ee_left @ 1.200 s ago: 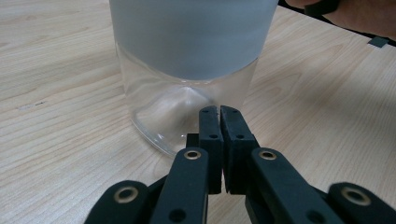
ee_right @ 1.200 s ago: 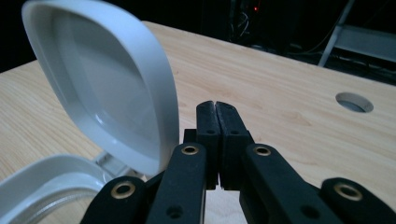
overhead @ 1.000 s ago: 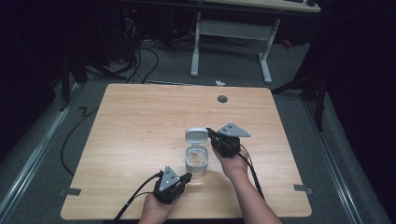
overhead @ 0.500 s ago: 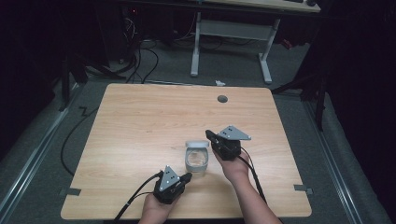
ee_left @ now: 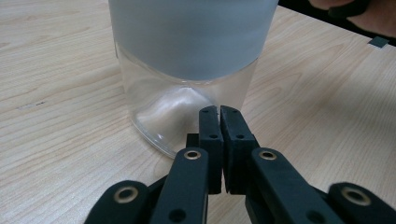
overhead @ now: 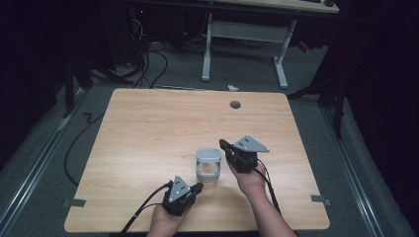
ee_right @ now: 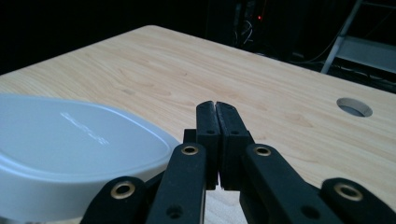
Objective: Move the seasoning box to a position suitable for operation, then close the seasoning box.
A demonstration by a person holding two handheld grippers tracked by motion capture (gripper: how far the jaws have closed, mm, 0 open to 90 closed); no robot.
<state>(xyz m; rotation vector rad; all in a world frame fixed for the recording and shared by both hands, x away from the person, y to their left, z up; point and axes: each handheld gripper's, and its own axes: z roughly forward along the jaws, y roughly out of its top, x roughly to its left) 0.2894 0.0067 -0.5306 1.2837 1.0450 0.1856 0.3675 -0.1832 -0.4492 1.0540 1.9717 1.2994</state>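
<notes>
A clear glass jar stands on the wooden table, near its front middle, with a grey lid on top. My right gripper is shut on nothing, just right of the lid and level with it. In the right gripper view the lid lies low at the left, beside the shut jaws of the right gripper. My left gripper is shut and empty in front of the jar. Seen from the left gripper, the jar's glass base and lid are right ahead.
A round cable hole is in the table's far right part. A cable trails from the left gripper over the front edge. A second desk's frame and floor cables lie beyond the table.
The lid, first behind the jar at the right gripper, now sits on the jar. The right gripper has come off it and drawn slightly right. The left gripper stayed put.
</notes>
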